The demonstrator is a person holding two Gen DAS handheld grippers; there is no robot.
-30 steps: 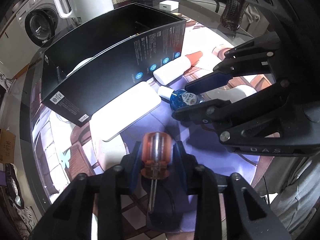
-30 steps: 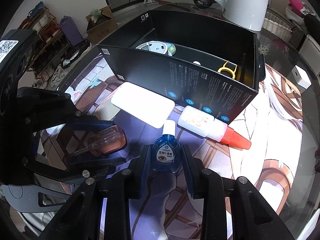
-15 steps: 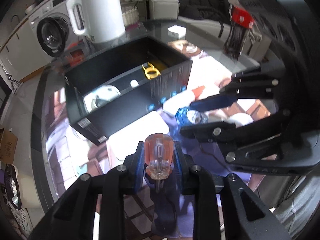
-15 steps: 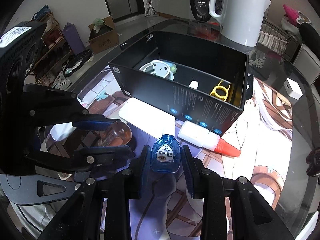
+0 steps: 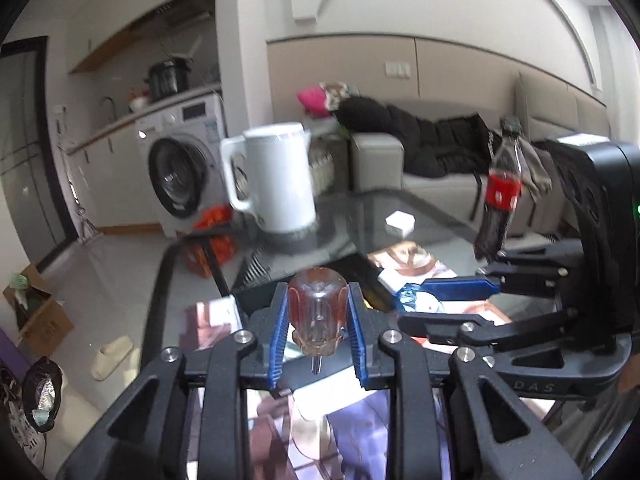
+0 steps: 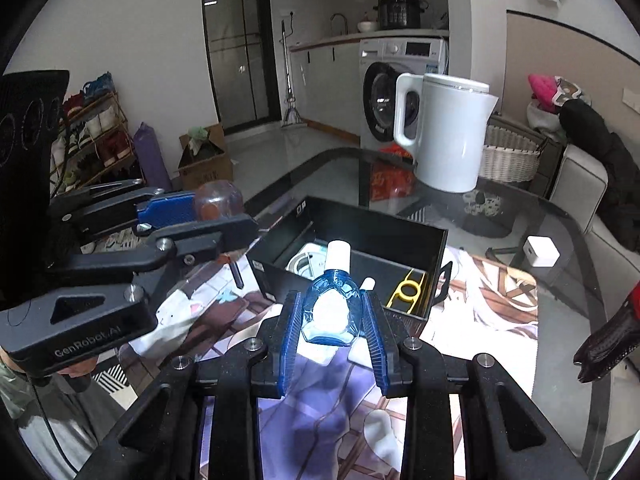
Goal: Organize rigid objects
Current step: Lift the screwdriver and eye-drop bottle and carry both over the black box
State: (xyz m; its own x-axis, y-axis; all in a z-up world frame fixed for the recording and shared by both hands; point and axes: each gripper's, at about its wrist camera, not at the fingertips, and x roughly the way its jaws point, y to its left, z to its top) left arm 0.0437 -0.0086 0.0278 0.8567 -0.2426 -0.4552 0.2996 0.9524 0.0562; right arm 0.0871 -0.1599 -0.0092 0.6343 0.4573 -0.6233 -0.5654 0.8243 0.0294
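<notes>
My left gripper (image 5: 316, 312) is shut on a stubby screwdriver (image 5: 317, 316) with a clear orange handle, its shaft pointing back toward the camera; the same gripper (image 6: 192, 208) shows at the left of the right wrist view. My right gripper (image 6: 330, 316) is shut on a small blue bottle (image 6: 330, 308) with a white cap, lifted above the table; it also appears at the right of the left wrist view, right gripper (image 5: 448, 300). Below and beyond stands the black open box (image 6: 436, 248), holding a round white item (image 6: 304, 262) and a yellow ring-shaped tool (image 6: 408, 290).
A white kettle (image 6: 448, 136) stands on the glass table (image 6: 560, 240) behind the box, with a small white cube (image 6: 542, 250) to the right. A cola bottle (image 5: 500, 192) stands at the table's right. A printed mat (image 6: 500, 312) covers the table under the box.
Both grippers have risen and tilted up with their objects still held. The views now look over the box toward the room, and the table objects have dropped low or out of frame.
</notes>
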